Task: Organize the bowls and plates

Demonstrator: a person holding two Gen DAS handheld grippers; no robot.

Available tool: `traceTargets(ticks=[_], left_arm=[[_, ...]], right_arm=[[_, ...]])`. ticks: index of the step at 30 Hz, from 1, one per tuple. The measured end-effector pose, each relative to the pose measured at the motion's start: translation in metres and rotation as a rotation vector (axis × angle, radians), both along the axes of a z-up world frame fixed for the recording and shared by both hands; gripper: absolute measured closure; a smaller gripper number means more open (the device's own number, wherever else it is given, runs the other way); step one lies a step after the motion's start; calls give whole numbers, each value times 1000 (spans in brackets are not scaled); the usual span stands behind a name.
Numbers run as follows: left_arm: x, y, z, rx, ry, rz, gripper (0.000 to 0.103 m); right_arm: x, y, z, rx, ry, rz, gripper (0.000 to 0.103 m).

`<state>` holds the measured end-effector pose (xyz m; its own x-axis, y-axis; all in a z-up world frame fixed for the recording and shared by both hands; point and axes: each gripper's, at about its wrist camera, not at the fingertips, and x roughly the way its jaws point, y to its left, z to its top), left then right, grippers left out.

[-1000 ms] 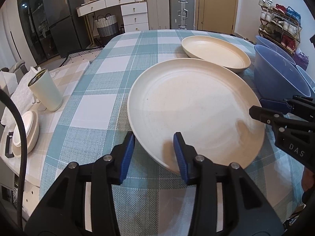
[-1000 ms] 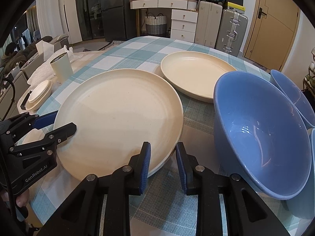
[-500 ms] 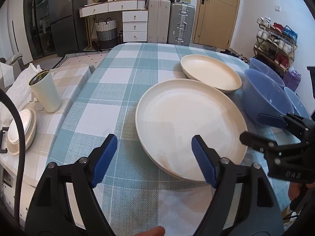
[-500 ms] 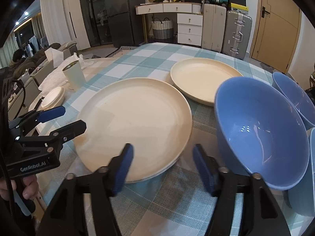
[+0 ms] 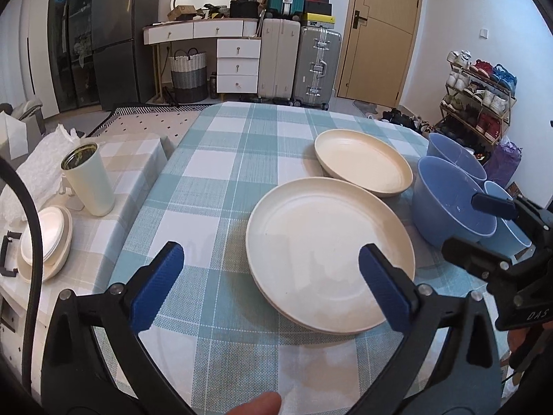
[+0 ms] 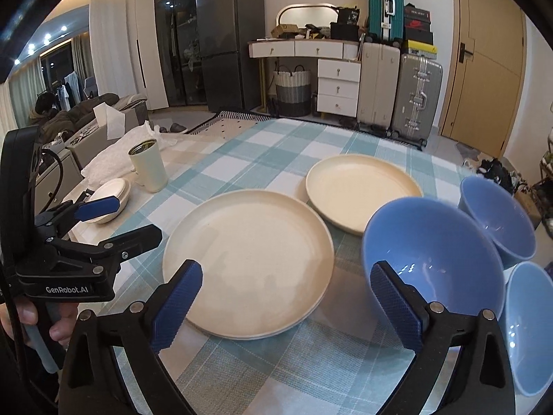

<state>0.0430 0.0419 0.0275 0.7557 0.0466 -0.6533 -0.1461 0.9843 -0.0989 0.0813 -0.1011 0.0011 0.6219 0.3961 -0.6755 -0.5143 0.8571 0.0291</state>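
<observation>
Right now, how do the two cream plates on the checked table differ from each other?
The near plate looks wider and flatter, with a low rim; the far plate looks smaller and deeper, with a raised wall. The near plate lies just ahead of both open grippers; the far plate sits behind it, beside the blue bowls. Both are round, cream, empty and upright on the tablecloth, their rims close together.

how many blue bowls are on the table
3. A large blue bowl sits right of the near cream plate, a second bowl behind it, a third bowl at the right edge. More may lie beyond the frame.
</observation>
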Motion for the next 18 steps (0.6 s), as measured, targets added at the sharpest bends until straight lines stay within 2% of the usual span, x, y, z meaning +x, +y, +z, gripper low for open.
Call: traceTargets(ticks=[10, 18], left_arm=[[22, -23, 30, 26, -45, -40, 2], [57, -43, 48, 0, -67, -85, 2]], right_arm=[[10, -18, 41, -32, -95, -20, 2], [28, -32, 64, -69, -127, -45, 2]])
